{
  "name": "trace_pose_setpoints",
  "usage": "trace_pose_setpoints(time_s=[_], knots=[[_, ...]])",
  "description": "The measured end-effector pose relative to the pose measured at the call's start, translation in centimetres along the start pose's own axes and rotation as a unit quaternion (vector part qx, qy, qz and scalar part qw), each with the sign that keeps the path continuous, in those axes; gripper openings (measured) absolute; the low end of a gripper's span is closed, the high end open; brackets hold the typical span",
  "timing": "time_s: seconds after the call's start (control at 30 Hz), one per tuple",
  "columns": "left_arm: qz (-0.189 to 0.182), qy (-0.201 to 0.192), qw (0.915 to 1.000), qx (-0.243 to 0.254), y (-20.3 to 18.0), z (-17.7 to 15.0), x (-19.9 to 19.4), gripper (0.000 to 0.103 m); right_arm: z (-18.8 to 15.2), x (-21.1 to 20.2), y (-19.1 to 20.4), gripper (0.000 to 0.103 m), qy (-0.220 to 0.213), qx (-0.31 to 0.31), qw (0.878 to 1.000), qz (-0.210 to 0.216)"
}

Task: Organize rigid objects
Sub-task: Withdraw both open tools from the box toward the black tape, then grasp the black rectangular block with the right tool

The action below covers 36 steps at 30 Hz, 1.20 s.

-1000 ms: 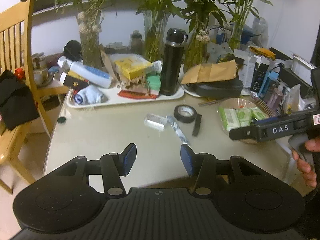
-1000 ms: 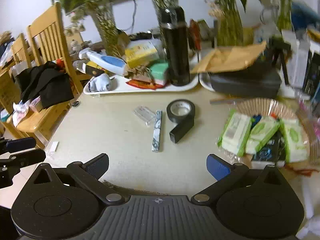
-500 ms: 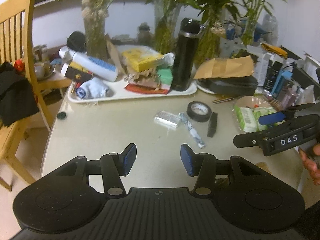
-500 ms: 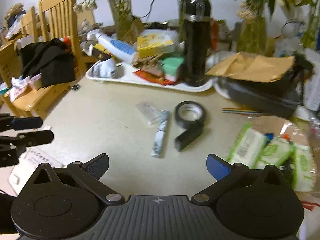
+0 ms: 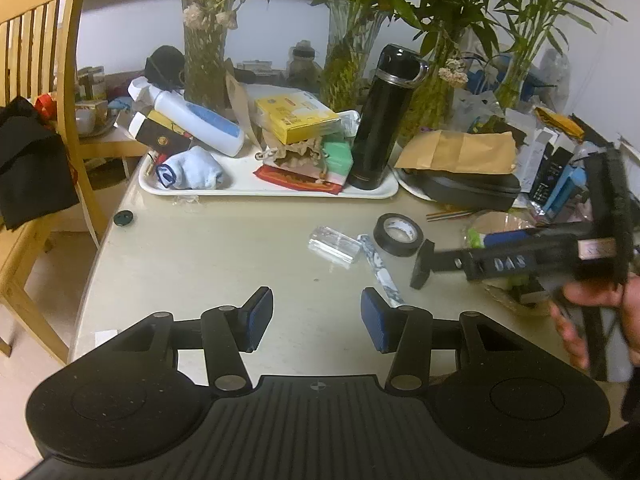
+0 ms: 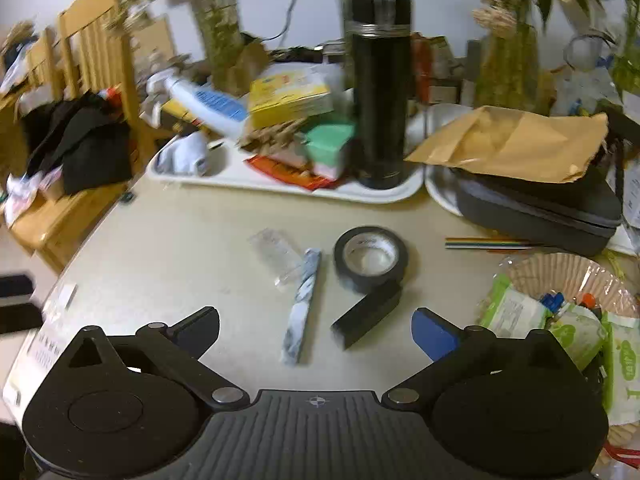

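Observation:
On the beige table lie a roll of black tape [image 6: 371, 257] [image 5: 397, 234], a black rectangular block [image 6: 367, 314] [image 5: 422, 265], a marbled blue-white stick [image 6: 302, 304] [image 5: 380, 268] and a clear plastic piece [image 6: 277, 254] [image 5: 334, 242]. My right gripper [image 6: 316, 330] is open wide, low over the table, with the stick and the block just ahead of its jaws. My left gripper [image 5: 317, 318] is half open with nothing between its pads, short of the stick. The right gripper's body [image 5: 520, 258] shows in the left wrist view, held by a hand [image 5: 600, 320].
A white tray [image 5: 248, 189] holds a black flask [image 5: 384, 116], a white bottle, a yellow box and a sock. A dark case [image 6: 536, 208] under a brown envelope, a basket [image 6: 568, 280] of green packets, plant vases and a wooden chair [image 5: 40, 120] surround the table.
Both grippers have moved in toward the small items, which now look larger and closer. The right gripper has sunk lower and come nearer the block and stick. Neither jaw opening has changed.

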<state>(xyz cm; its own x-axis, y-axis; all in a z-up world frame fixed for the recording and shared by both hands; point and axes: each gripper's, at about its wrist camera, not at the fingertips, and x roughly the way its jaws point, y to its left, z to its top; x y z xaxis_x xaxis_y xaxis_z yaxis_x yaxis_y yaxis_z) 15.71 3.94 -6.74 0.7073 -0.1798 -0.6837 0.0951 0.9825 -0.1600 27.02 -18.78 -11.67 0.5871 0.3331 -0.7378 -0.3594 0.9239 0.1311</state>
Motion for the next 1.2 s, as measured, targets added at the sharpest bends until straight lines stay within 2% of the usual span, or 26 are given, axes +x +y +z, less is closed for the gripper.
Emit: trace_pose_setpoints(time_s=[0.17,0.43,0.57,0.7,0.77,0.83,1.0,1.2], knots=[[-0.001,0.005,1.0,-0.007,0.2,0.1,-0.1,0.048,0.4,2.3,-1.1,0.093,0.017,0.015,1.0,-0.016],[0.0,0.012,0.9998,-0.012,0.2,0.5,0.1,0.048,0.7,6.0,-2.0,0.069,0.051,0.029,0.998,-0.029],[-0.002,0.014,0.9998,-0.012,0.2,0.5,0.1,0.048,1.0,7.5,-2.2,0.063,0.062,0.02,0.997,-0.044],[-0.003,0.019,0.9998,-0.01,0.2,0.5,0.3,0.048,1.1,8.7,-2.6,0.039,0.08,0.015,0.995,-0.054],[-0.002,0.021,0.9997,-0.009,0.2,0.4,0.3,0.048,1.0,8.9,-2.7,0.034,0.087,0.016,0.994,-0.061],[-0.001,0.023,0.9997,-0.01,0.3,0.4,0.3,0.048,1.0,9.0,-2.8,0.017,0.093,0.017,0.993,-0.07],[-0.003,0.022,0.9997,-0.014,0.3,0.4,0.3,0.048,0.7,8.6,-3.0,0.017,0.091,0.023,0.994,-0.056],[0.004,0.024,0.9996,-0.012,0.4,0.2,0.4,0.048,0.3,8.1,-2.2,0.017,0.09,-0.01,0.995,-0.036]])
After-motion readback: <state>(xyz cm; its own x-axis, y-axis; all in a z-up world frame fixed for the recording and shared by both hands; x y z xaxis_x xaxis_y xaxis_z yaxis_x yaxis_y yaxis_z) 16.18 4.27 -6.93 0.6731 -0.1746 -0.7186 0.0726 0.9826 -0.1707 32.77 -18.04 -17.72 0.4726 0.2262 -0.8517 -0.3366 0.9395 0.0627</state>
